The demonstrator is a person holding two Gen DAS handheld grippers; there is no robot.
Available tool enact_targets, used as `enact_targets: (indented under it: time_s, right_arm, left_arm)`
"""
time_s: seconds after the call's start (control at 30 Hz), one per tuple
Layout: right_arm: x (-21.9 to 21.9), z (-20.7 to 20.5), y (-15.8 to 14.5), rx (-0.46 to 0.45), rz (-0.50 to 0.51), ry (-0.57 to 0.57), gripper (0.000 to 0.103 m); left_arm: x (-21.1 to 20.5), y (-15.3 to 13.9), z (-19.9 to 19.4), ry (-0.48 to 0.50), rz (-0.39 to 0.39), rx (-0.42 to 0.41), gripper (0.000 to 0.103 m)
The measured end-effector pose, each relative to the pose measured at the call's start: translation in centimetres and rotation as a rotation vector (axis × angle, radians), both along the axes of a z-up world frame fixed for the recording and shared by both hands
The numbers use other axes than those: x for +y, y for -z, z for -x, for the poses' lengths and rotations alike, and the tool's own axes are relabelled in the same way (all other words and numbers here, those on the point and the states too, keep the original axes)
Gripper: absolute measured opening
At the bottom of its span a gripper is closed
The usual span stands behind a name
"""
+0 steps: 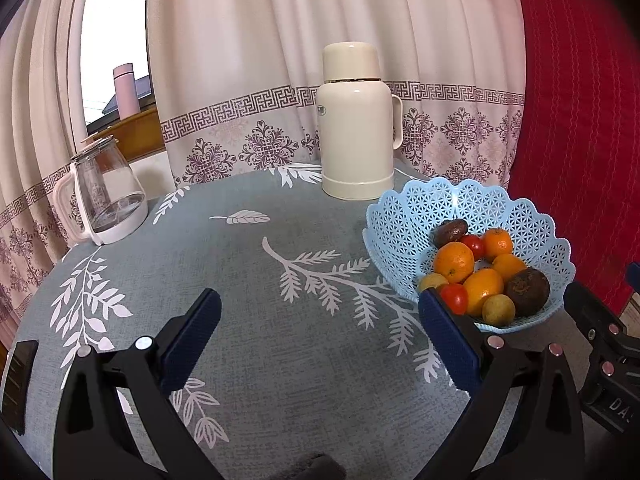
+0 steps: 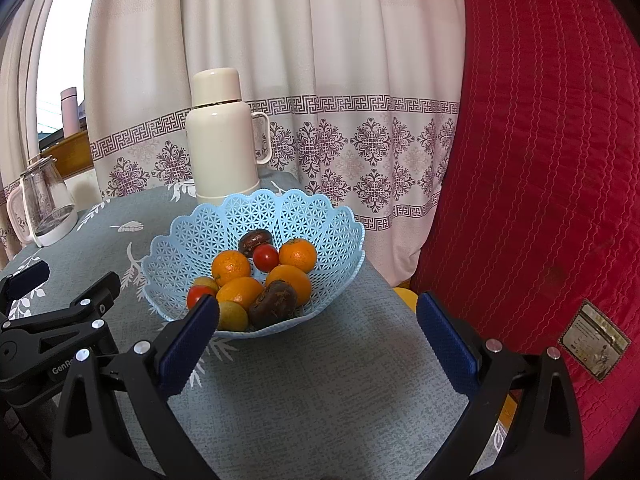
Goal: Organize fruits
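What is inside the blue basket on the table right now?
The blue basket holds four oranges, two red tomatoes, two dark brown fruits and two small yellow-green fruits. Anything beneath the pile is covered.

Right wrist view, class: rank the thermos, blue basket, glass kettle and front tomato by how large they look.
1. Blue basket, nearer the camera, so unsure against the thermos
2. Thermos
3. Glass kettle
4. Front tomato
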State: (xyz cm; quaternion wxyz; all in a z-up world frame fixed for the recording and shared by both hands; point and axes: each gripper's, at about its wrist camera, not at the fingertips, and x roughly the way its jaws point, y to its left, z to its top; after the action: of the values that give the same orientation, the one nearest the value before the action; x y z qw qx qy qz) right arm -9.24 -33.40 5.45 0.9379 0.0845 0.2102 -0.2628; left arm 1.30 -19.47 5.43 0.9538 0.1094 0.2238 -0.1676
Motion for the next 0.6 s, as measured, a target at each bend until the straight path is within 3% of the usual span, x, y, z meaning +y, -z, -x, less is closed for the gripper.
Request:
enact_targets:
  time_s: [0.6]
  right_arm:
    - [0.02,-0.03,0.05,0.003,-0.001,-0.001,0.098]
  left_arm:
    - [-0.32,0.03,0.47,0.023,-0.008,-0.02,0.1]
